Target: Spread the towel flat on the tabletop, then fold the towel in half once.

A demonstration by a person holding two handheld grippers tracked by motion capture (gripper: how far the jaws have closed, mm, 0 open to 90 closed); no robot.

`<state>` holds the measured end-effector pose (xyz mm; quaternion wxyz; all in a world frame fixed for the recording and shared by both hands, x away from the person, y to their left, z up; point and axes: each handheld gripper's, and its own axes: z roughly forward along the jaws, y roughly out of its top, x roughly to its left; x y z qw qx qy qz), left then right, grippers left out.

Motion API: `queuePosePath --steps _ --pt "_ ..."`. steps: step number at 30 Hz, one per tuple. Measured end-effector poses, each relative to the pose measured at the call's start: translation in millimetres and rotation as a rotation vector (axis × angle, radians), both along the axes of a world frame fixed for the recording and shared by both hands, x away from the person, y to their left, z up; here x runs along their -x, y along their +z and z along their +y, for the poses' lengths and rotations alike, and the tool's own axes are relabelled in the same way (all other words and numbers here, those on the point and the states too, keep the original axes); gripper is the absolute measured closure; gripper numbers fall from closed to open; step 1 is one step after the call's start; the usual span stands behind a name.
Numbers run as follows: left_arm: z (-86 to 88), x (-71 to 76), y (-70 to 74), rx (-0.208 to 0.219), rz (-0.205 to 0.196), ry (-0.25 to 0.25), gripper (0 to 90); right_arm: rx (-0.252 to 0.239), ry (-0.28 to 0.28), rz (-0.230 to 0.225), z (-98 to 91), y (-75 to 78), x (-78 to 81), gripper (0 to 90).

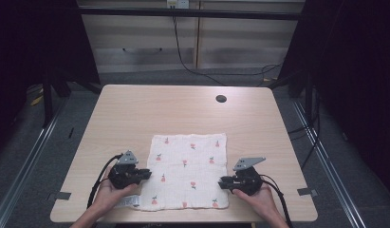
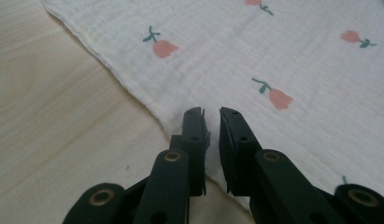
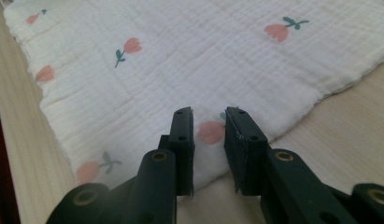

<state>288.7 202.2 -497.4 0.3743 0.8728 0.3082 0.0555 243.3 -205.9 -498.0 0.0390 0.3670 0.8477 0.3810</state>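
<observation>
A white muslin cloth (image 1: 190, 171) printed with small pink tulips lies flat on the near half of the wooden table (image 1: 183, 109). My left gripper (image 1: 147, 173) sits low at the cloth's left edge and points right. In the left gripper view its jaws (image 2: 211, 112) stand a narrow gap apart over the hem of the cloth (image 2: 273, 56), with nothing between them. My right gripper (image 1: 222, 182) is at the cloth's right edge near the front corner and points left. Its jaws (image 3: 209, 112) are a little wider apart above the cloth (image 3: 180, 60), gripping nothing.
A round dark cable hole (image 1: 221, 99) sits at the back of the table. Grey tape marks (image 1: 63, 195) (image 1: 306, 191) lie near both front corners. A small label (image 1: 128, 202) sticks out at the cloth's front left corner. The table's front edge runs just below both hands.
</observation>
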Motion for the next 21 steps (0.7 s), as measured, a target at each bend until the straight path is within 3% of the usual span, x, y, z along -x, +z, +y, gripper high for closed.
queuePosePath --steps 3,6,12,15,18,21 --pt "-1.5 3.6 0.4 0.008 0.011 -0.007 79.9 -0.005 0.010 -0.009 -0.4 -0.5 4.0 72.6" --pt "-0.9 3.2 0.6 0.013 0.022 -0.010 79.9 0.001 0.008 0.009 0.0 1.1 5.5 69.3" --pt "0.9 2.2 1.3 0.015 0.037 -0.015 79.4 -0.022 -0.017 -0.038 -4.4 8.3 0.1 66.1" --pt "0.9 -1.4 5.2 0.040 0.003 -0.010 77.5 -0.046 -0.058 -0.067 -11.2 17.4 -12.5 66.0" --pt "-2.1 -10.3 6.0 0.051 0.011 -0.002 76.1 -0.032 -0.076 -0.087 -14.2 23.1 -24.3 65.6" --pt "-8.2 -20.7 2.8 0.043 0.023 0.007 75.5 -0.048 -0.099 -0.105 -19.1 29.8 -35.4 65.6"
